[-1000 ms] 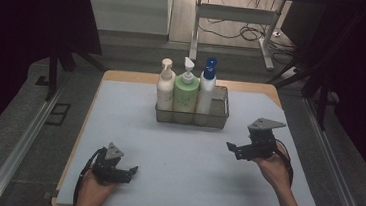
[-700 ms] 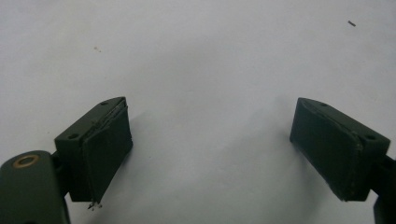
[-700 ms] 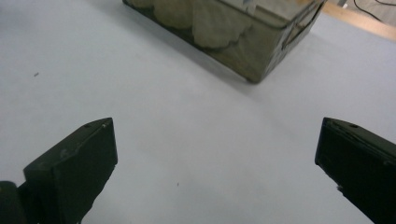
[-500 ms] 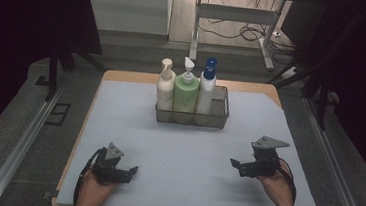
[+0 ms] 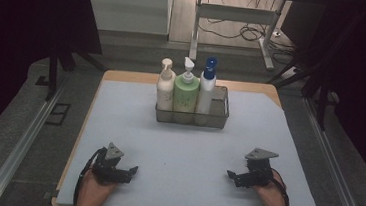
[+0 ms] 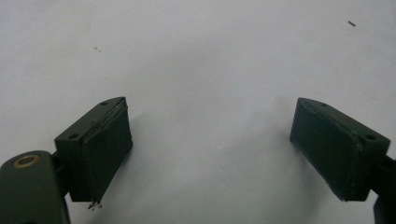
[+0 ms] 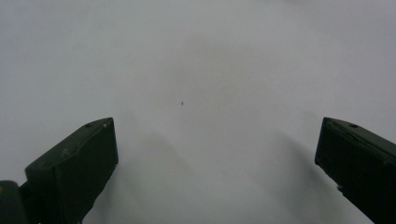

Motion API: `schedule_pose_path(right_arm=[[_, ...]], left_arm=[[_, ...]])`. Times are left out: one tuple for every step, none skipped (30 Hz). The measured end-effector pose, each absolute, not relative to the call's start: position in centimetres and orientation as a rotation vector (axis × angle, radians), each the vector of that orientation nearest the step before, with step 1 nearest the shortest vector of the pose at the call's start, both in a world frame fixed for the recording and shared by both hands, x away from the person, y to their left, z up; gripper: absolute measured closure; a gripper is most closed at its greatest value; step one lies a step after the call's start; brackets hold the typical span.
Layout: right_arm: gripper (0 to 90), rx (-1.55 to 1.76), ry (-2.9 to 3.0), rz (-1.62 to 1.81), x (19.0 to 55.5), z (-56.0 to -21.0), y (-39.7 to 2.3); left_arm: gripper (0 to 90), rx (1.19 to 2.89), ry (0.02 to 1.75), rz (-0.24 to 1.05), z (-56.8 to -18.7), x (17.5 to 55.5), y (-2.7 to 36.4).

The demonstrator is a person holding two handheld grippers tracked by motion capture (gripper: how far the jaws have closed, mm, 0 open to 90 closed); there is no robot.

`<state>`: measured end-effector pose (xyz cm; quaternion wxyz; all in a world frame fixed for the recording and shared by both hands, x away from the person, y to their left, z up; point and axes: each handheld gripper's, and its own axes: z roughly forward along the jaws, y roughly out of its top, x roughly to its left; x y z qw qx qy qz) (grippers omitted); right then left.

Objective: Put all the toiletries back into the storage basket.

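A wire basket point(image 5: 220, 117) stands at the back middle of the pale mat, with three pump bottles upright in it: a cream one point(image 5: 165, 86), a green one point(image 5: 186, 93) and a white one with a blue pump point(image 5: 206, 87). My left gripper point(image 5: 132, 171) rests low near the front left of the mat, held by a hand, jaws wide apart over bare mat point(image 6: 210, 116). My right gripper point(image 5: 231, 176) sits near the front right, also open, with nothing between its jaws point(image 7: 215, 154). Both are far from the basket.
The pale mat point(image 5: 187, 148) covers a wooden table point(image 5: 123, 76). Metal rails run along the left point(image 5: 22, 144) and right point(image 5: 333, 166) sides. Beyond the table lie a metal stand point(image 5: 239, 12) and floor cables point(image 5: 237, 32).
My right gripper has come down and toward the front edge, from raised at mid-right to resting low on the mat. The left gripper has stayed put.
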<state>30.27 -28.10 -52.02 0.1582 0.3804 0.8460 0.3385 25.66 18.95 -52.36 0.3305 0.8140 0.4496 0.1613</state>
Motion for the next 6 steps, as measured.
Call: schedule_pose_path(right_arm=[[0.0,1.102,2.427,0.965,30.33,-52.12,-28.12],[0.0,1.102,2.421,0.97,30.3,-52.07,-28.16],[0.0,1.1,2.422,0.967,30.27,-52.1,-28.13],[0.0,1.101,2.423,0.965,30.26,-52.15,-28.12],[0.0,1.105,2.422,0.966,30.24,-52.17,-28.15],[0.0,1.104,2.422,0.967,30.26,-52.17,-28.13]], left_arm=[[12.3,2.128,1.176,0.421,-52.36,25.66,18.94],[12.4,2.129,1.176,0.422,-52.37,25.66,18.94],[12.3,2.131,1.174,0.422,-52.37,25.65,18.94],[12.3,2.132,1.174,0.422,-52.37,25.64,18.92],[12.3,2.134,1.174,0.422,-52.35,25.66,18.93],[12.4,2.135,1.174,0.42,-52.35,25.66,18.92]])
